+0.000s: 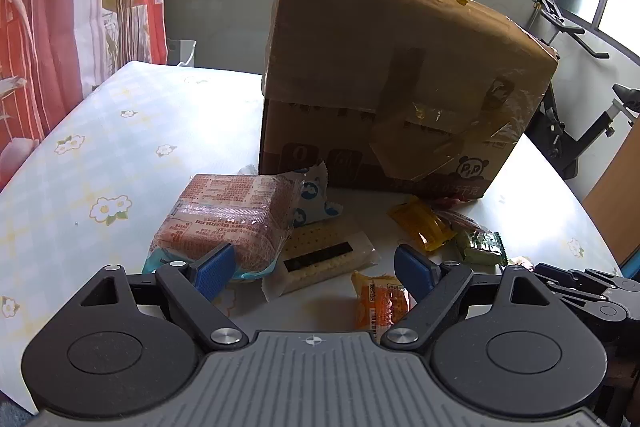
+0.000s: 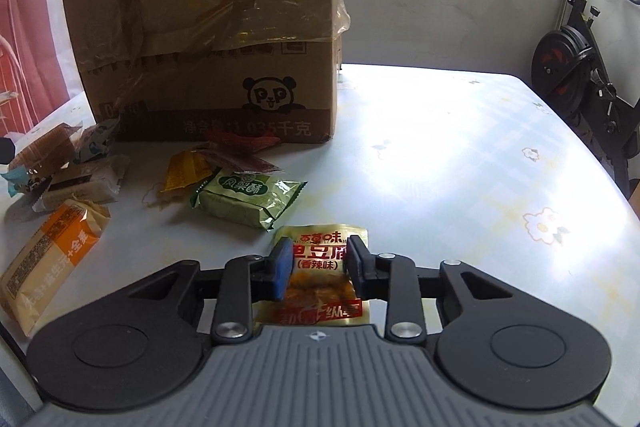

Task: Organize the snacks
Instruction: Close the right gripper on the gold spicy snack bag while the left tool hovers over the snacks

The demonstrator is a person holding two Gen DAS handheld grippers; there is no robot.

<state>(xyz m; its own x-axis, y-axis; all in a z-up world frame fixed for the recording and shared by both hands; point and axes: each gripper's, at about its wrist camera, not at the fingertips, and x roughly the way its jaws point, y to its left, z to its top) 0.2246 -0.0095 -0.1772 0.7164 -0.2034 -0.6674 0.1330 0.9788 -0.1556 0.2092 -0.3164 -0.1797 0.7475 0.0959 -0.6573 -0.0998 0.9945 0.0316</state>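
Snack packets lie on the table before a closed cardboard box [image 1: 400, 79], which also shows in the right wrist view [image 2: 208, 27]. My left gripper [image 1: 316, 271] is open and empty, its fingers over a white cracker pack [image 1: 328, 255], beside a red-printed cake pack [image 1: 228, 219] and an orange packet [image 1: 380, 303]. My right gripper [image 2: 318, 263] is partly closed around a gold tofu packet [image 2: 320, 239] lying on the table; whether the pads touch it I cannot tell. A green pastry pack [image 2: 244, 201], a yellow packet [image 2: 184, 171] and an orange-white bar [image 2: 48, 259] lie to its left.
The table [image 2: 460, 155] has a pale flowered cloth. An exercise bike [image 2: 576, 67] stands past the right edge. Red curtains [image 1: 48, 27] and a plant hang at the left. The right gripper's body [image 1: 588, 291] shows in the left wrist view.
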